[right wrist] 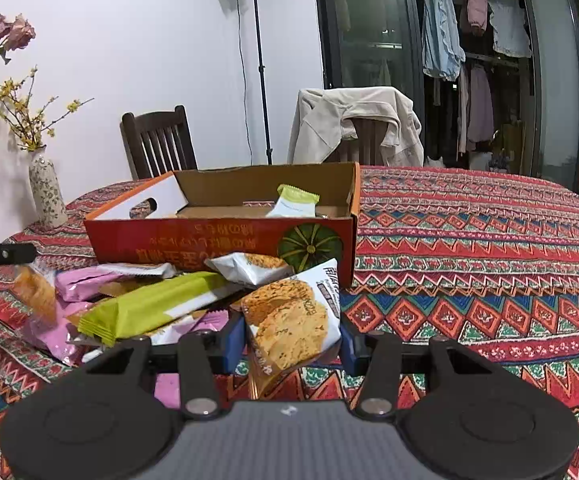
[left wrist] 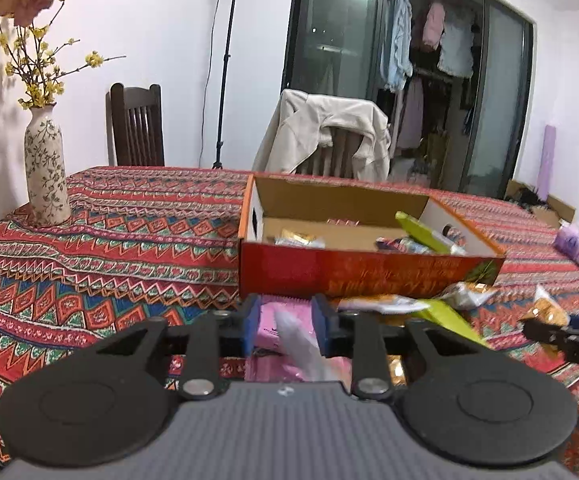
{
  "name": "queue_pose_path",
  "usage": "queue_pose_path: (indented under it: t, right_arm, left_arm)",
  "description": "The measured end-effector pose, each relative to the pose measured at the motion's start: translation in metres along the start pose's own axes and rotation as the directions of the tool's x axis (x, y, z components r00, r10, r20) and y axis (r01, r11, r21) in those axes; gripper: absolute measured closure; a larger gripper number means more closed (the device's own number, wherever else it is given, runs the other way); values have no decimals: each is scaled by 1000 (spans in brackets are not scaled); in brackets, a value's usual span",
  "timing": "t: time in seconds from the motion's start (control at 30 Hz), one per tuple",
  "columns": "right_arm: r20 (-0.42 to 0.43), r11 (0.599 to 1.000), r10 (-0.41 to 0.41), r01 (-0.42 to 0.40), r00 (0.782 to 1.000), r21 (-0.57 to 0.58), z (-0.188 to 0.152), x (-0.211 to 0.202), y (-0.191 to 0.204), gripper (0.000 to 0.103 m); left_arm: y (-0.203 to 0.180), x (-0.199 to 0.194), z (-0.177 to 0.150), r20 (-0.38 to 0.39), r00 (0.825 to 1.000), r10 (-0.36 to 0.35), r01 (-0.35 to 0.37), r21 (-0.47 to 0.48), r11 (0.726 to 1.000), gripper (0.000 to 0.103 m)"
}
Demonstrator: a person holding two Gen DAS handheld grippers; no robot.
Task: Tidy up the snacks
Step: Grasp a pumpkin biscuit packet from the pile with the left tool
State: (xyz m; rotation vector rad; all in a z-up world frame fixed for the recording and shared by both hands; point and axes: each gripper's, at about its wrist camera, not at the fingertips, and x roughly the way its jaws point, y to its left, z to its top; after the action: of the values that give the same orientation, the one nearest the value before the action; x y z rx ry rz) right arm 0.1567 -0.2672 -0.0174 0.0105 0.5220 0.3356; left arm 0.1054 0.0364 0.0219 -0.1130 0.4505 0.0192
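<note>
Pink snack packet point(left wrist: 285, 330) blurred, clamped in left claw point(left wrist: 285, 322).

An open red cardboard box point(right wrist: 225, 240) on the bench holds a few packets, one pale green-topped packet point(right wrist: 295, 202) leaning upright inside. Before it lies a heap: green bar wrapper point(right wrist: 149, 308), pink packets point(right wrist: 85, 280), cookie packets point(right wrist: 289, 320).

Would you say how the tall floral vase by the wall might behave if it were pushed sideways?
The floral vase looks tall and narrow, so it would probably tip rather than slide. The flower stems likely make it top-heavy. It looks ceramic, so probably fragile.
</note>
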Motion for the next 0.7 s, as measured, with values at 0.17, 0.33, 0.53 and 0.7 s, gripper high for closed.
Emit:
queue_pose_path:
  t: [0.17,0.33,0.53,0.7]
  right_arm:
    - [13,1000,10,-10,1000,-11,4,-4,6,57]
    - [11,1000,11,-11,1000,-11,2,-7,6,57]
    - [3,1000,26,-26,1000,-9,-1,-8,8,57]
    - [-4,999,46,-46,999,-11,-6,-9,9,57]
  left_arm:
    - [-3,-1,1,-6,1000,5,-5,13,1000,75]
    - [-7,1,-13,-50,999,14,-13,11,1000,17]
    - [-34,11,-37,-121,992,36,-23,104,994,13]
    - [-51,22,-55,-152,985,85,-57,182,982,23]
